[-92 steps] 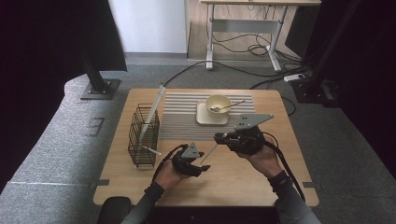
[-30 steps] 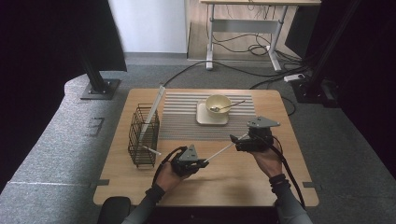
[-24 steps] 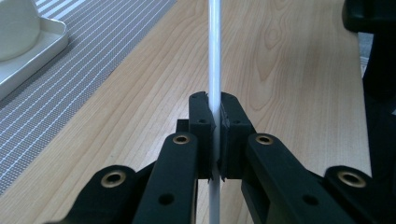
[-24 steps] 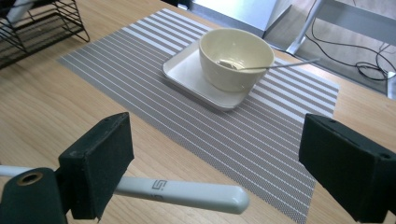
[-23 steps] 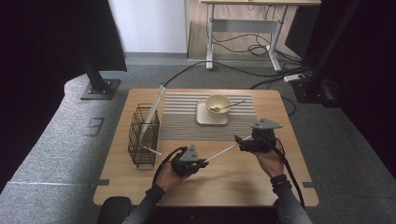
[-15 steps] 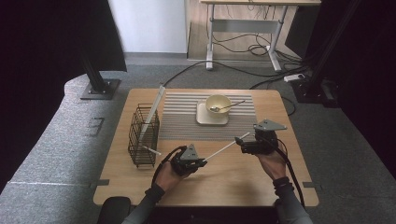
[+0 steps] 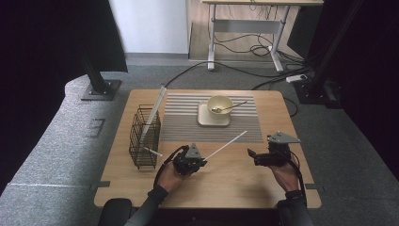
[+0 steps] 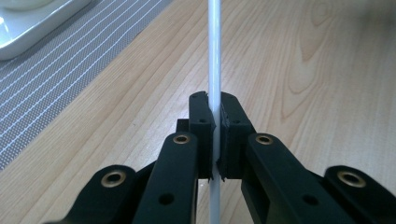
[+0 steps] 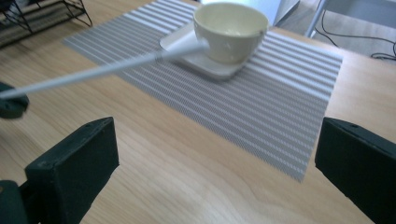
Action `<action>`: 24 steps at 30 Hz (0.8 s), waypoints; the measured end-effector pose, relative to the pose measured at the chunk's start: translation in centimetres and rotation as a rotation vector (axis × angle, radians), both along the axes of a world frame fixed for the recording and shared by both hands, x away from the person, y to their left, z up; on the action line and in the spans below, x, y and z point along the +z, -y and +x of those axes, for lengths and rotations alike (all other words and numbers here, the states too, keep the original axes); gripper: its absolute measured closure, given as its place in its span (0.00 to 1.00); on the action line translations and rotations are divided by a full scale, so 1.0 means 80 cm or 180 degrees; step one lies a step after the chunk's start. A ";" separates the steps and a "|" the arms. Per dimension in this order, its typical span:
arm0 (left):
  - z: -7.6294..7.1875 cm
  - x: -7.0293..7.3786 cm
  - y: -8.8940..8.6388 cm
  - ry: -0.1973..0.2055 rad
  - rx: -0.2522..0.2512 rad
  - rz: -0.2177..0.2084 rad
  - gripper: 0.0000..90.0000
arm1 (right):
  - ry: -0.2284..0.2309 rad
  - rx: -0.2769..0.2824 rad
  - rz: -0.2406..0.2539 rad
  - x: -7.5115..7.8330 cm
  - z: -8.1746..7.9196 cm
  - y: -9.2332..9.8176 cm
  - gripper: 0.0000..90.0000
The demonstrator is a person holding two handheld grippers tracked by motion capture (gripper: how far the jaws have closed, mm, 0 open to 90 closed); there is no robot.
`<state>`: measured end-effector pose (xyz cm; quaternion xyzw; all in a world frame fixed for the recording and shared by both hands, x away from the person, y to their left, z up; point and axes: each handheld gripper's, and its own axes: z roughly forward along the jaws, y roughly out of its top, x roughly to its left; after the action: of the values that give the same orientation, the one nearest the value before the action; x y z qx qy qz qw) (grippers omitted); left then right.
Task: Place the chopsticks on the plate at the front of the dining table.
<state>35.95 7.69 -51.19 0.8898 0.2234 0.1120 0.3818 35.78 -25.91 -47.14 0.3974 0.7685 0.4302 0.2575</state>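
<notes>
The right tongs have let go of the white stick and drawn back toward four o'clock, jaws just opened wide, empty; the left tongs clench its lower end above the worktop.

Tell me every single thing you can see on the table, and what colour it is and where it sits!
white stick: one, white, clamped at one end in the left gripper, slanting up toward the mat
wire basket: one, black, left side of the table, with a long flat white strip leaning out of it
striped mat: one, grey with white lines, middle back of the table
square plate: one, cream, on the mat
bowl: one, cream, on the plate
spoon: one, metal, resting in the bowl
table: one, light wood
left gripper: one, black, shut on the stick, front middle
right gripper: one, black, jaws wide apart with nothing between them, just been opening, front right
hands: two, holding the grippers, at the front edge
</notes>
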 end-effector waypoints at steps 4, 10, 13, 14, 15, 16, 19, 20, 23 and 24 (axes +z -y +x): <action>0.003 -0.004 0.005 -0.0022 0.0023 0.0034 0.95 | -0.0061 -0.0048 -0.0028 -0.022 -0.002 0.013 0.00; 0.009 -0.006 0.017 -0.0036 0.0075 0.0078 0.95 | -0.0181 -0.0070 -0.0132 -0.046 -0.002 0.025 0.00; 0.013 -0.006 0.023 -0.0031 0.0098 0.0115 0.95 | -0.0210 -0.0096 -0.0151 -0.054 -0.002 0.030 0.00; 0.016 -0.005 0.025 -0.0033 0.0113 0.0141 0.95 | -0.0241 -0.0127 -0.0179 -0.062 0.000 0.033 0.00; 0.016 -0.005 0.025 -0.0033 0.0113 0.0141 0.95 | -0.0241 -0.0127 -0.0179 -0.062 0.000 0.033 0.00; 0.019 -0.004 0.026 -0.0032 0.0126 0.0154 0.95 | -0.0263 -0.0136 -0.0198 -0.065 0.000 0.034 0.00; 0.024 -0.001 0.028 -0.0038 0.0170 0.0153 0.95 | -0.0353 -0.0140 -0.0247 -0.078 0.003 0.035 0.00; 0.026 0.000 0.028 -0.0037 0.0190 0.0154 0.95 | -0.0373 -0.0140 -0.0276 -0.083 0.004 0.036 0.00; 0.034 0.003 0.031 -0.0040 0.0264 0.0161 0.95 | -0.0470 -0.0113 -0.0378 -0.097 0.008 0.034 0.00; 0.034 0.003 0.031 -0.0040 0.0264 0.0161 0.95 | -0.0470 -0.0113 -0.0378 -0.097 0.008 0.034 0.00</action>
<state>38.64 5.25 -50.96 0.8899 0.2595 0.1278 0.3528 36.40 -28.66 -54.89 0.4256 0.8024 0.3488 0.2309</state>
